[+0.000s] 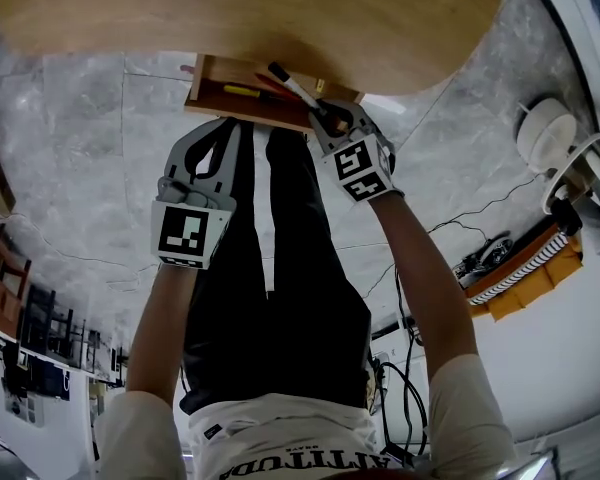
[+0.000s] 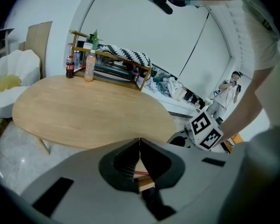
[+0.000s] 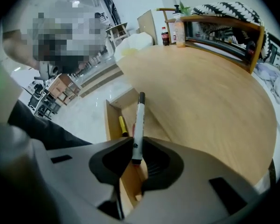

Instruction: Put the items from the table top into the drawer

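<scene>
materials and finishes: wood, plastic, polished floor

the table top (image 1: 250, 8) is showing light wood grain under a smooth matt finish, and the drawer (image 1: 197, 80) is presenting the same pale wood on its walls. the marker (image 3: 138, 120) is showing a white, slightly glossy plastic barrel with black ends. the right gripper (image 3: 136, 146) and left gripper (image 2: 140, 143) are presenting matt grey plastic shells with dark ribbed pads. the floor (image 1: 90, 118) is reflecting light off glossy grey marbled slabs.
</scene>
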The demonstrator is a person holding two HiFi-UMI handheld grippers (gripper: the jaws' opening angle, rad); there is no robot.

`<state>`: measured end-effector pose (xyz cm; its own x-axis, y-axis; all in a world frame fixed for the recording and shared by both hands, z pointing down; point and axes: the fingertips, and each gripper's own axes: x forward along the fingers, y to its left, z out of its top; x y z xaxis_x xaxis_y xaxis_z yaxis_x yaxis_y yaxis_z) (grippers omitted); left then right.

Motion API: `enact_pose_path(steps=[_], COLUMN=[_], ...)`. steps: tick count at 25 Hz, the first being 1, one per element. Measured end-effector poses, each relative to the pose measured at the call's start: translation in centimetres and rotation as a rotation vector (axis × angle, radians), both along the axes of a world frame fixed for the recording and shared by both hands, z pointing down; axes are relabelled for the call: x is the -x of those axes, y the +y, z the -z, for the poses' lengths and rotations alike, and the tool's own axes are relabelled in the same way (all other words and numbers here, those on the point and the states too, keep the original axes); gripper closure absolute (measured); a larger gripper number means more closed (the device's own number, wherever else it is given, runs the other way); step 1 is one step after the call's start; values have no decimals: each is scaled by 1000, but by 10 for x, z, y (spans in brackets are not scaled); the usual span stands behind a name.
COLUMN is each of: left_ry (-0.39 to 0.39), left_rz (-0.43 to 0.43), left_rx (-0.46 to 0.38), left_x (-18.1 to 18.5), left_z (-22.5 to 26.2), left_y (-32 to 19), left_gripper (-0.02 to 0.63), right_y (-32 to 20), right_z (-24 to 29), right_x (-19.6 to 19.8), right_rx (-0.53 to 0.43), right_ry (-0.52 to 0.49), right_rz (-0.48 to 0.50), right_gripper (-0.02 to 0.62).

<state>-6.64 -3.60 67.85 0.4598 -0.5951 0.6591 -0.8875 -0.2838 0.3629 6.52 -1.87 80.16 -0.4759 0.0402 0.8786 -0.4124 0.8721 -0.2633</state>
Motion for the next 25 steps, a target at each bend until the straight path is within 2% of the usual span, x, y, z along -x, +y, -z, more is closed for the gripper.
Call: enact_pose_path(steps=[10,15,20,25], left_ry=[2,-2,-4,-18], left_rz=[2,8,11,7], left_rx=[23,24,23,0], left_x=[9,16,21,30], left_z=[-13,-17,-13,1], left_y=[9,10,13,10], left_gripper=[583,583,583,583], right_y=[24,30,24,15], right_z=[-38,-62,-71,-54], right_x=[-5,-10,-12,-10], right_rx=[90,135,107,75], right_ry=[79,160,202,192], right_rz=[34,6,-31,-60], right_gripper=[514,512,509,497])
